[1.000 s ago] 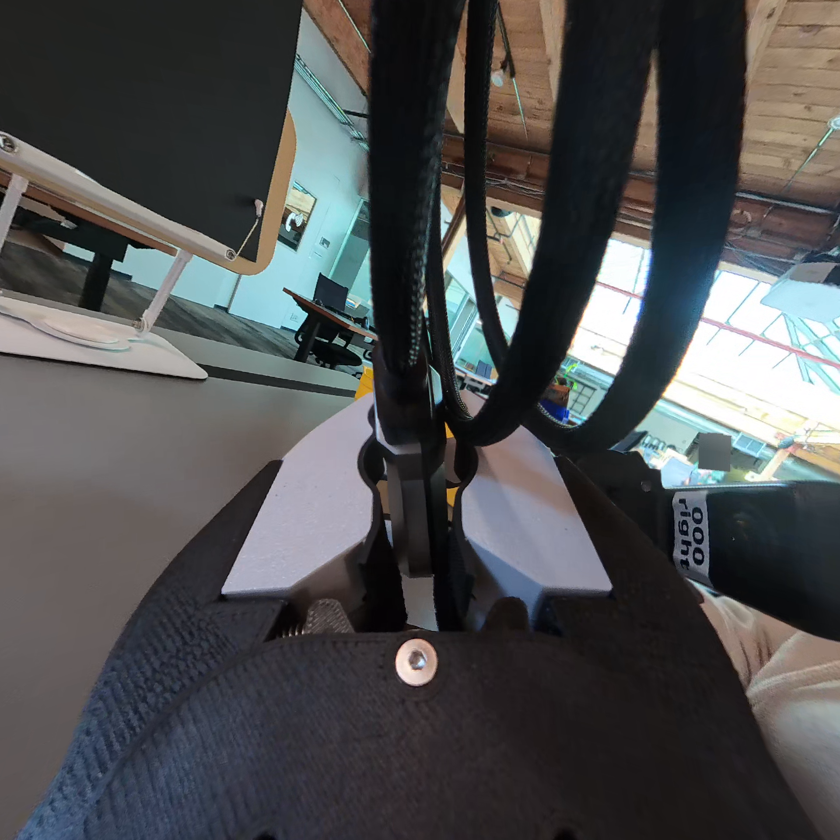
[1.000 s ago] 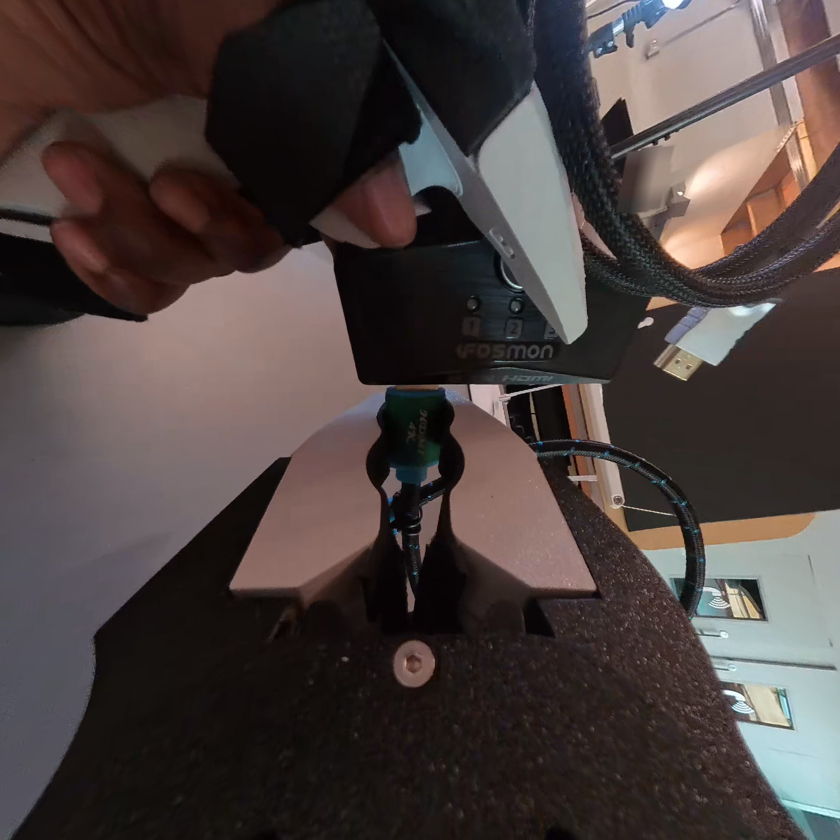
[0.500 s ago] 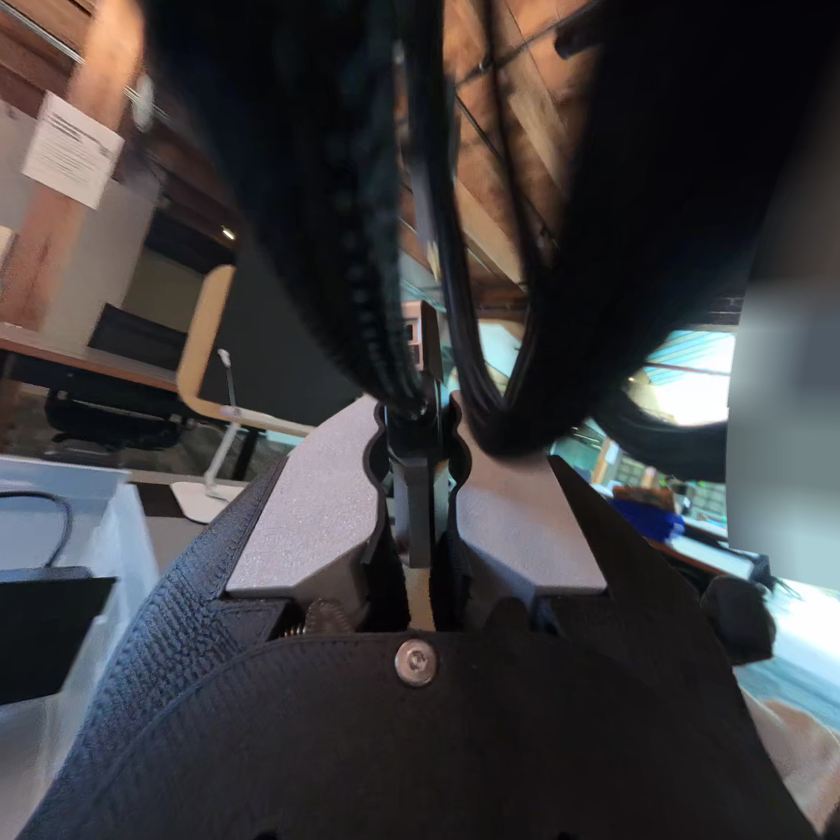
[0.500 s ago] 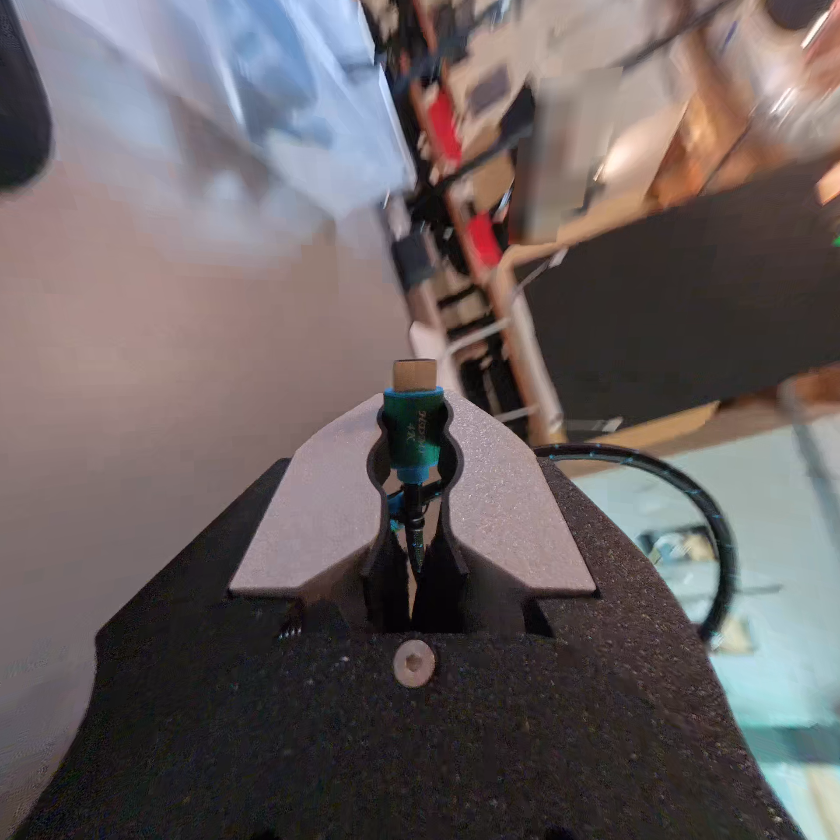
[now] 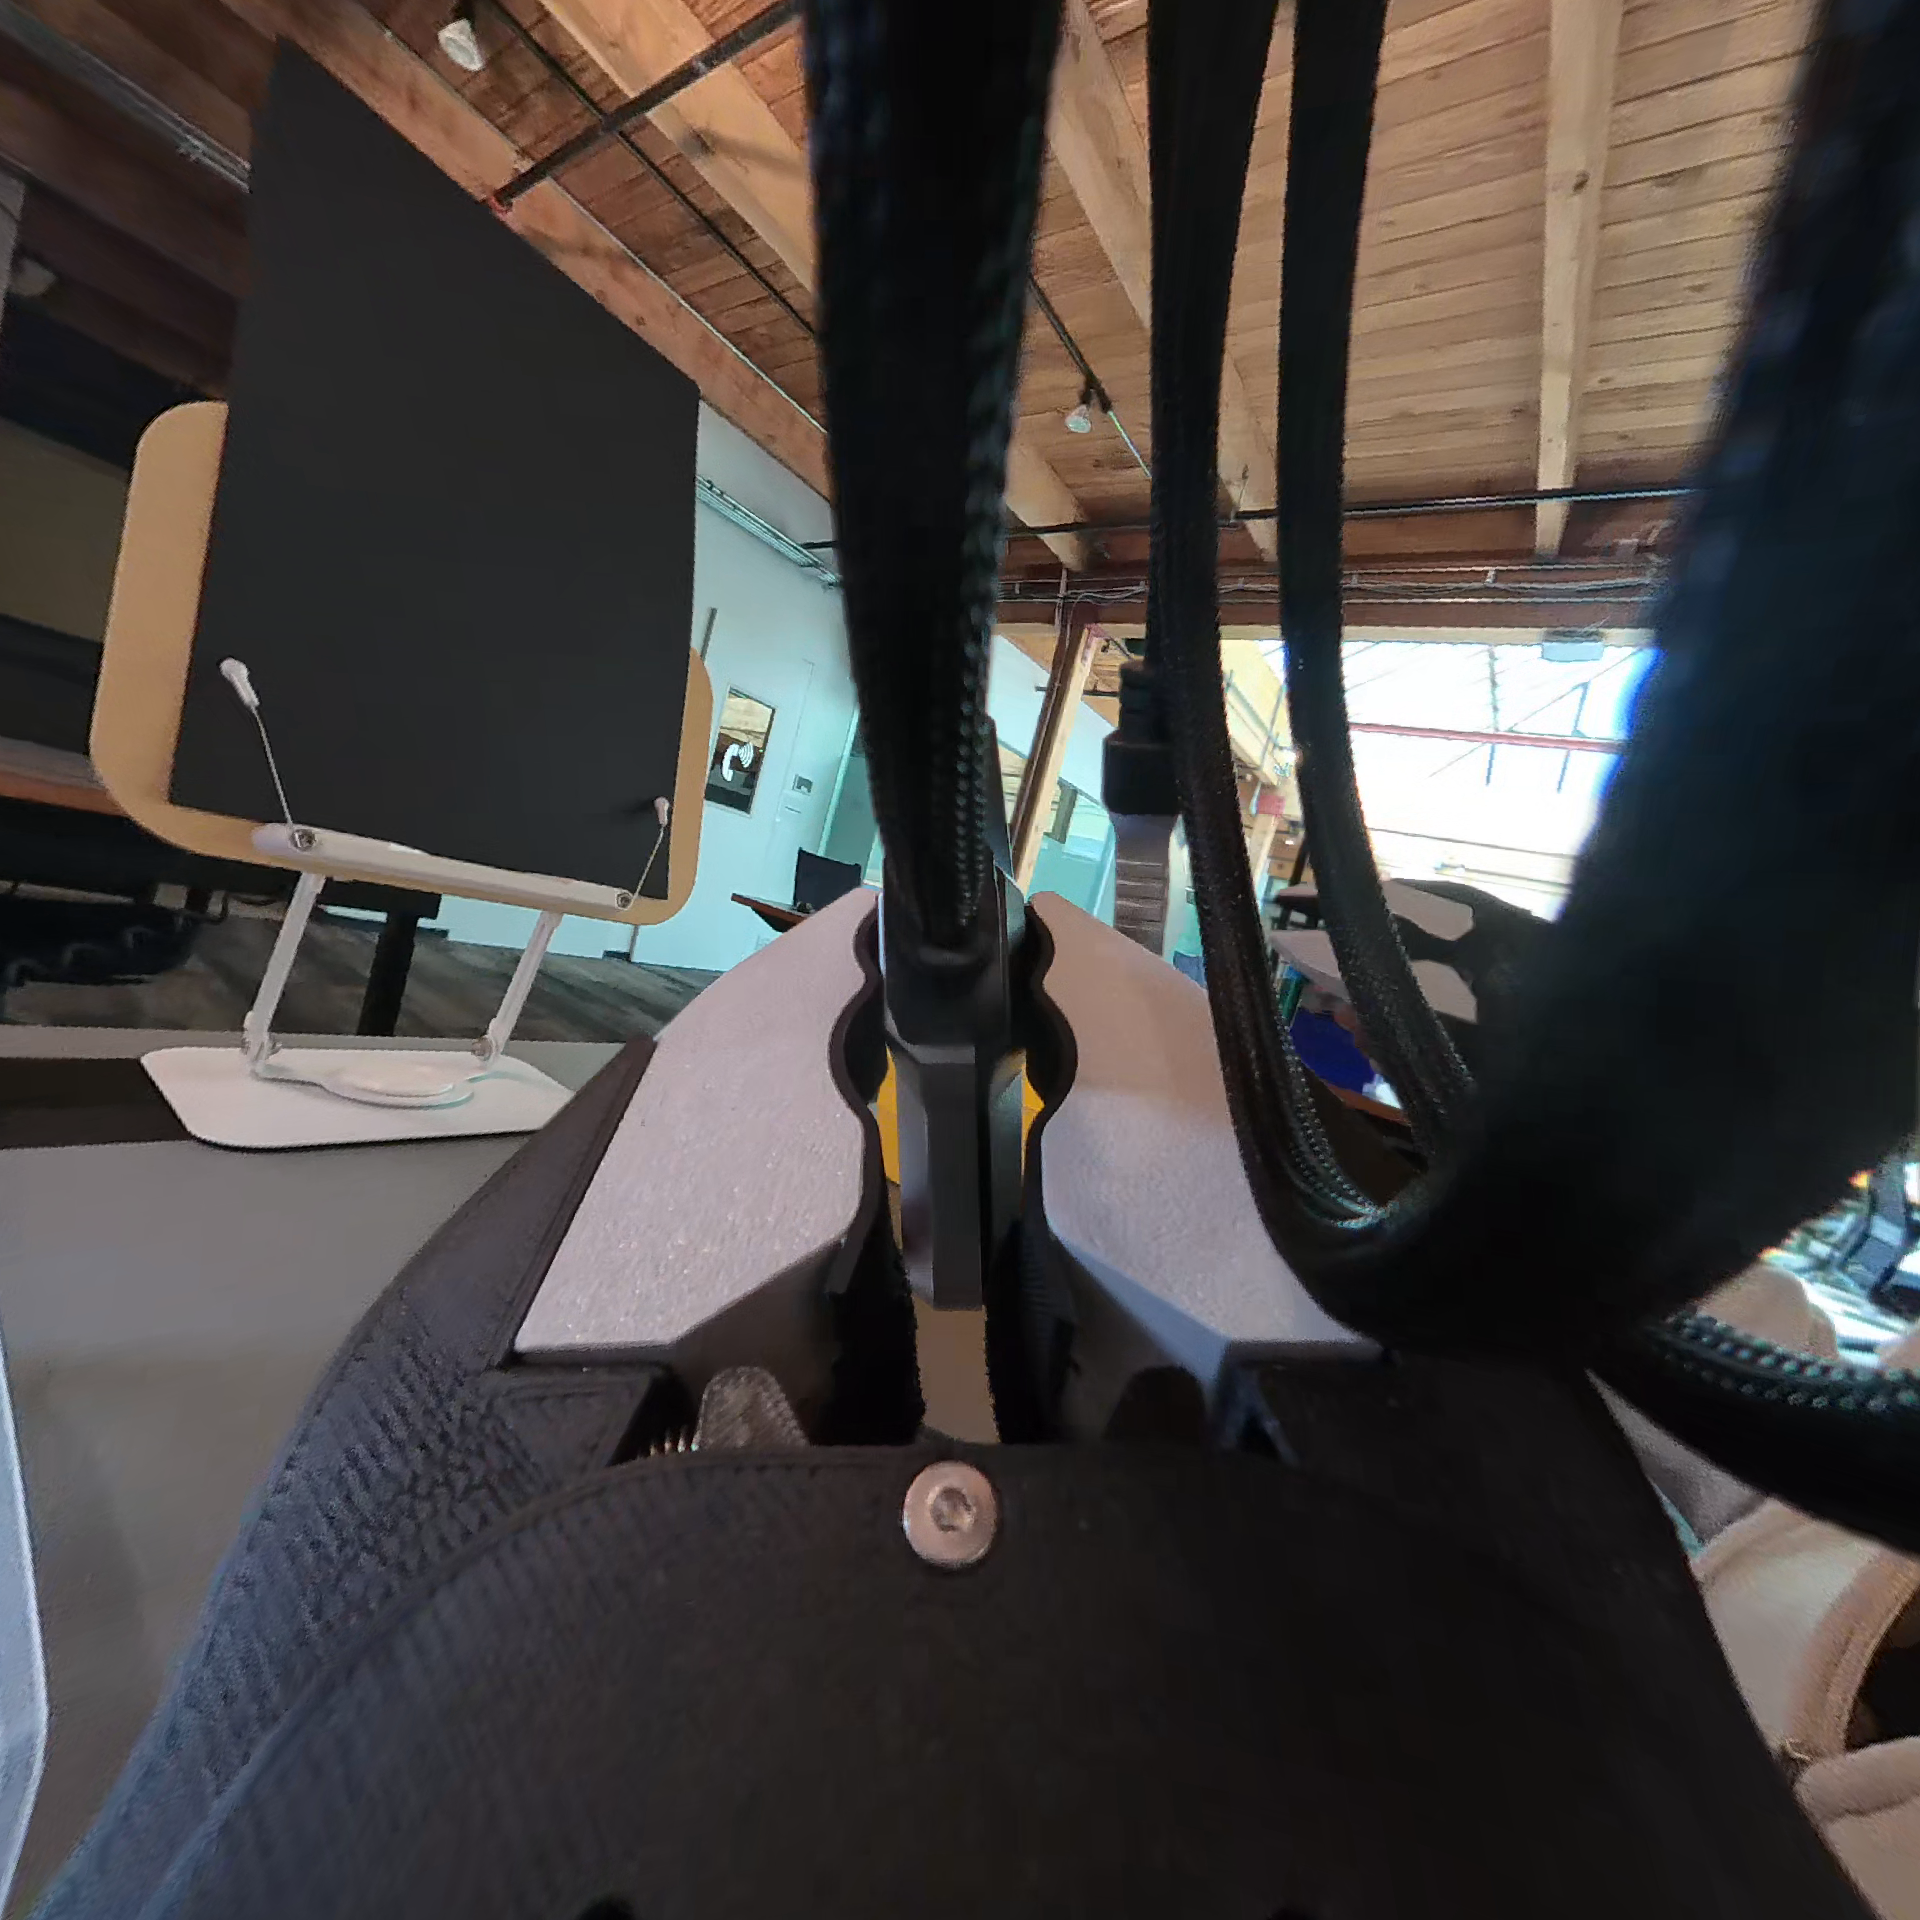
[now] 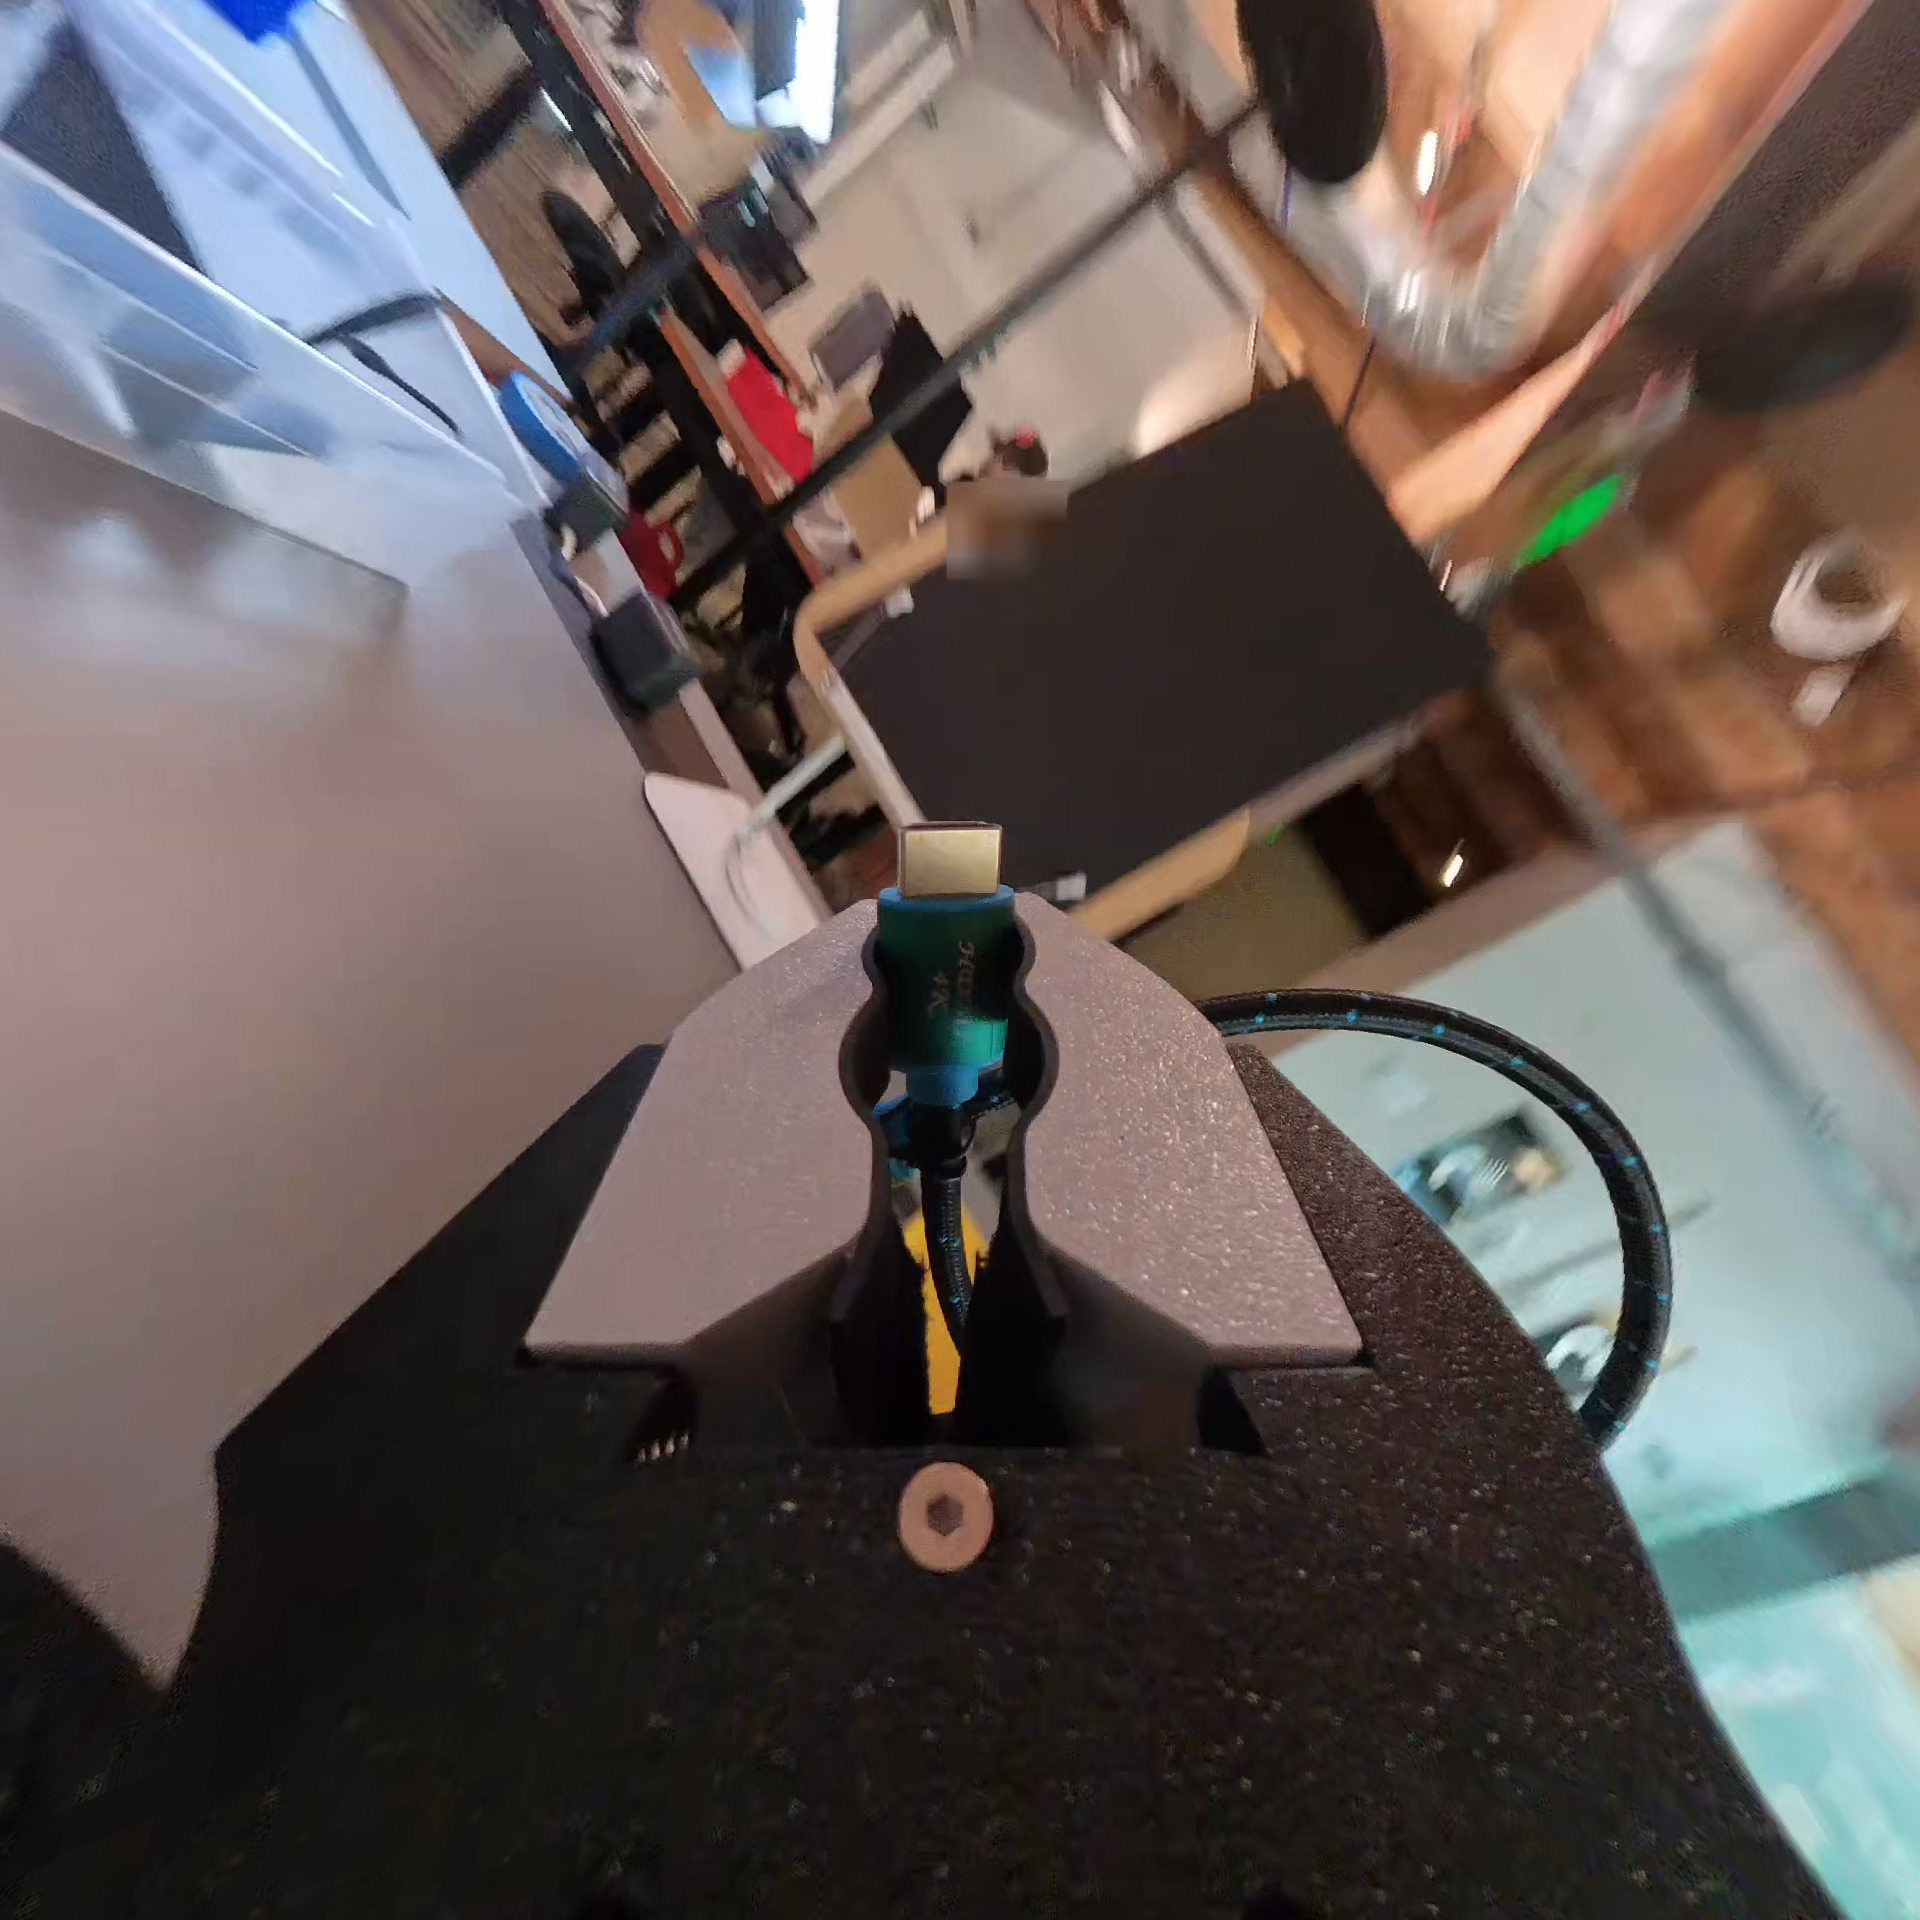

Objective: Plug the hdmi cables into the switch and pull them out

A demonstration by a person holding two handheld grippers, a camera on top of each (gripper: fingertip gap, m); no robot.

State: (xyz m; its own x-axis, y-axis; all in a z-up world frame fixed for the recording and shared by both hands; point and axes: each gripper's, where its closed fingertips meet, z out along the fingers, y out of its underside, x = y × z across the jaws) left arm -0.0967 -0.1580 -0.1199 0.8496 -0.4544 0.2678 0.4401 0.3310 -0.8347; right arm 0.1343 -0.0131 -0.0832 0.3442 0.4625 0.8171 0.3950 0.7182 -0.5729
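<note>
A thin black switch [image 5: 951, 1122] is seen edge-on between the left tongs, braided black cables [image 5: 1226, 831] attached. A teal HDMI plug [image 6: 943, 987], gold tip forward, is clamped between the right tongs.

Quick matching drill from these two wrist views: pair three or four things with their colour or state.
Things:
1. plug in the right gripper
2. its metal tip
3. thick braided cables
4. stand base

States:
A. white, flat on the table
B. teal, clamped between grey fingers
C. gold, bare, plugged into nothing
D. black, hanging in loops

Pairs: 1-B, 2-C, 3-D, 4-A
</note>
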